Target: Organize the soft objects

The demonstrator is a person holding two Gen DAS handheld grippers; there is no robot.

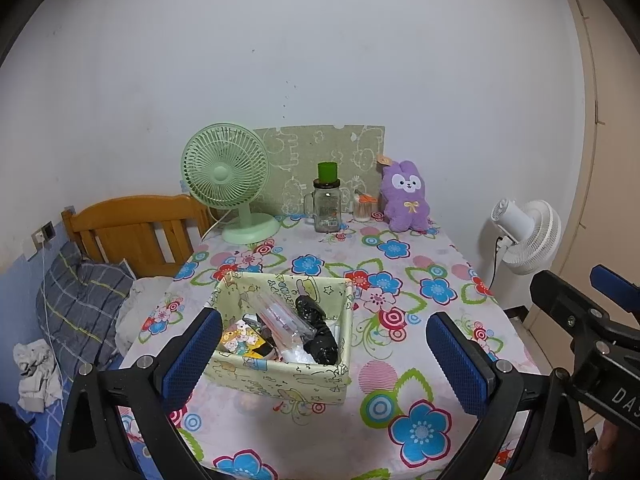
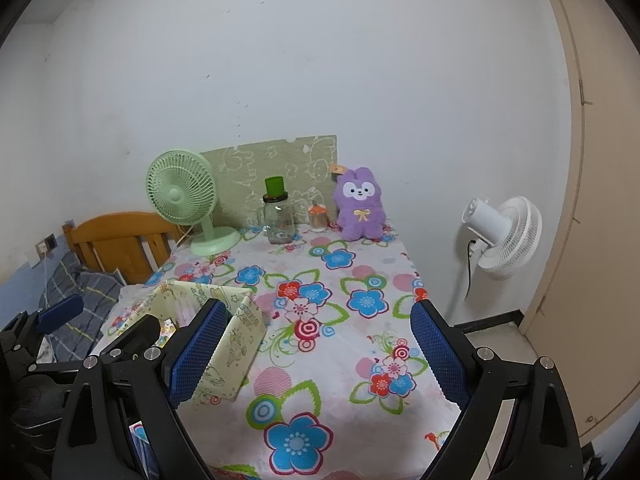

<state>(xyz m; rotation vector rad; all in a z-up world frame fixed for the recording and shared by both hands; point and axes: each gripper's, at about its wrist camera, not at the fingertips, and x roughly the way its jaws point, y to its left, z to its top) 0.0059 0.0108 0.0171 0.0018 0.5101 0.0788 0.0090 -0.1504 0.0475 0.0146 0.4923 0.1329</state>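
A purple plush bunny (image 1: 405, 196) (image 2: 360, 205) sits upright at the far edge of the flowered table (image 1: 416, 280) (image 2: 352, 344), against the wall. A pale yellow fabric box (image 1: 280, 376) (image 2: 236, 344) stands nearer, holding plastic packets, a black bundle and small printed items. My left gripper (image 1: 324, 360) hovers open over the box's near side, with nothing between its blue pads. Over bare tablecloth to the right of the box, my right gripper (image 2: 316, 356) also stands open and empty.
A green desk fan (image 1: 228, 180) (image 2: 188, 204), a glass jar with a green cap (image 1: 327, 200) (image 2: 278, 212) and a small swab jar (image 1: 362, 208) line the back. A white fan (image 1: 524, 236) (image 2: 504, 236) stands right of the table. A bed with a wooden headboard (image 1: 132, 228) lies left.
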